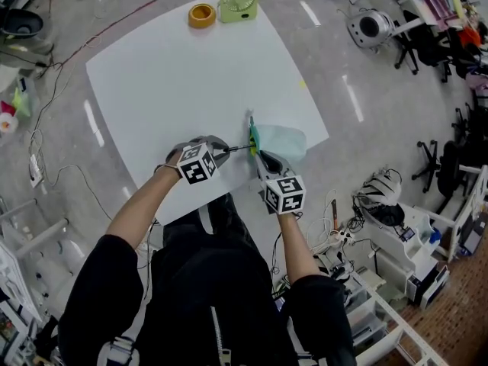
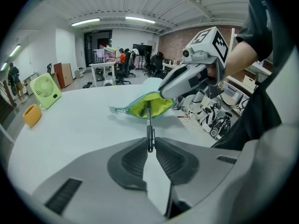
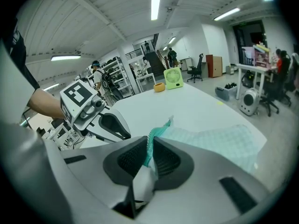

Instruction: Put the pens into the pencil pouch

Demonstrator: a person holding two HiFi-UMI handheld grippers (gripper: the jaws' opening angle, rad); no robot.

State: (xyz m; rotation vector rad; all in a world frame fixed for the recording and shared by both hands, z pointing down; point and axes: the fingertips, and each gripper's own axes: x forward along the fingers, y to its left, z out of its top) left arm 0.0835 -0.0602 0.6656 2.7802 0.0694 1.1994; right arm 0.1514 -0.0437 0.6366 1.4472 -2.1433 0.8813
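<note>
Left gripper [image 2: 149,144]: clenched on a pen [image 2: 149,125]. The pads grip the pen's rear end. The rest of its dark barrel sticks straight out ahead of the jaws.

Pen tip: at the open mouth of the pouch [image 2: 148,106], just ahead of the left gripper. It shows against the yellow-green lining. How far in it reaches, cannot tell.

Right gripper [image 3: 150,155]: clamped on the pouch's rim. A teal zipper strip [image 3: 150,146] runs up between its pads. No gap visible between the pads and the strip.

Pouch: pale green checked cloth outside. Its body lies flat on the white table [image 1: 168,75], ahead of the right gripper and to its right. The mouth end is raised off the table where the right gripper pinches it, and it gapes towards the left gripper.

The grippers stand near each other. The left one's jaws point across at the right one's tips, with the pen and the pouch mouth between them. The right gripper's tip sits at the right end of the mouth as the left gripper view has it.

Both grippers are at the near edge of the table, each angled downwards.

Other items: a green fan [image 1: 239,2] and a yellow tape roll [image 1: 202,14], side by side at the table's far edge, well ahead of both grippers and well apart from the pouch.
</note>
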